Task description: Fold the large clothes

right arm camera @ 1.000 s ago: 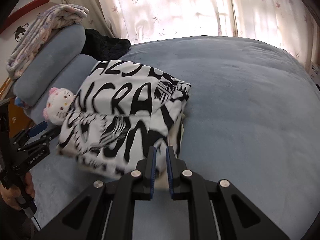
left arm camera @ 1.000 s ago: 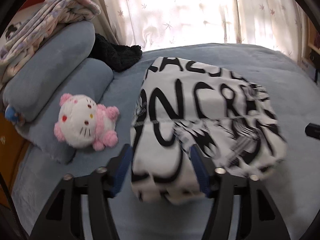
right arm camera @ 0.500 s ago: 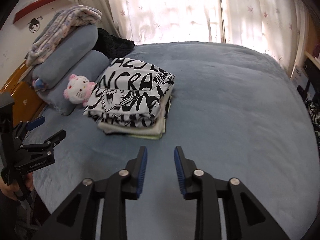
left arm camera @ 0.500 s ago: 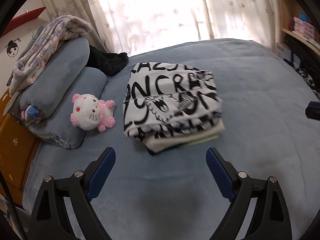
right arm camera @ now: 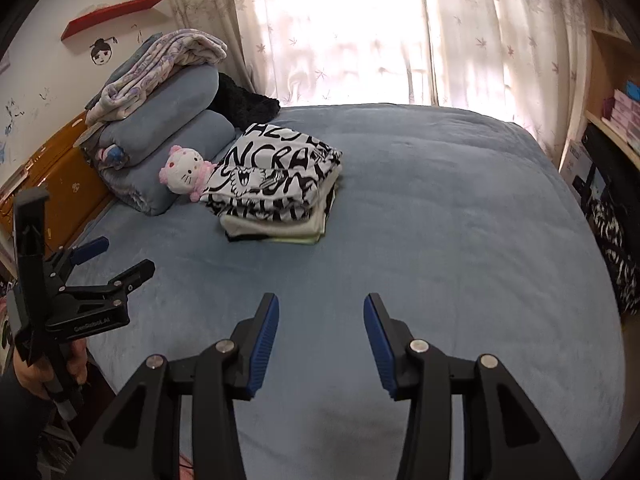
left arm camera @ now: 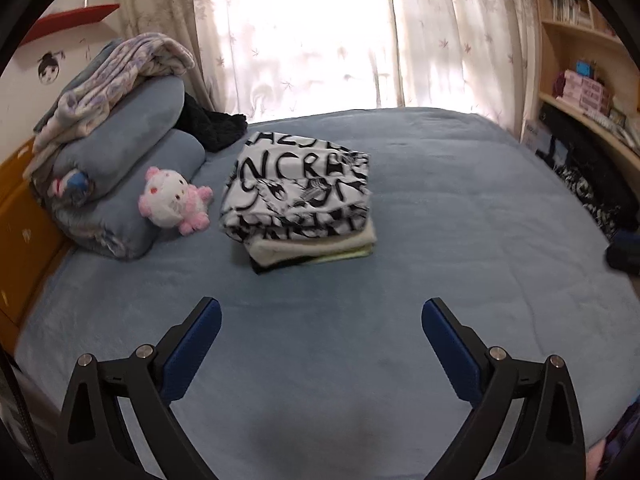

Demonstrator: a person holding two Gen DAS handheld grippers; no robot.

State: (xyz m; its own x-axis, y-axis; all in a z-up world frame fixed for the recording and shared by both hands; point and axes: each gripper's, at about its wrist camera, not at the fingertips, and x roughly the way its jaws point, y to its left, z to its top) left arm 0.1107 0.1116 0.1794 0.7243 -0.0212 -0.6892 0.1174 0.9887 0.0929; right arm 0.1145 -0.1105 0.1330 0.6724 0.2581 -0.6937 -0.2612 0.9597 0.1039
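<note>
Blue bed [left arm camera: 440, 200] under a curtained window. Folded printed garment [left arm camera: 298, 192] atop a small stack [left arm camera: 316, 246], left of centre toward the pillows [left arm camera: 132, 184], long axis running away from both cameras. Plush [left arm camera: 172, 202] just beside its left edge. Left gripper [left arm camera: 320, 344] spread wide, nothing between the pads, jaws just been opening. Right gripper [right arm camera: 318, 344] about half open, likewise empty and just been opening. Both well apart from the stack, which lies ahead and up the bed; left gripper probably slightly nearer. Fold seemingly finished; next garment not in view.
</note>
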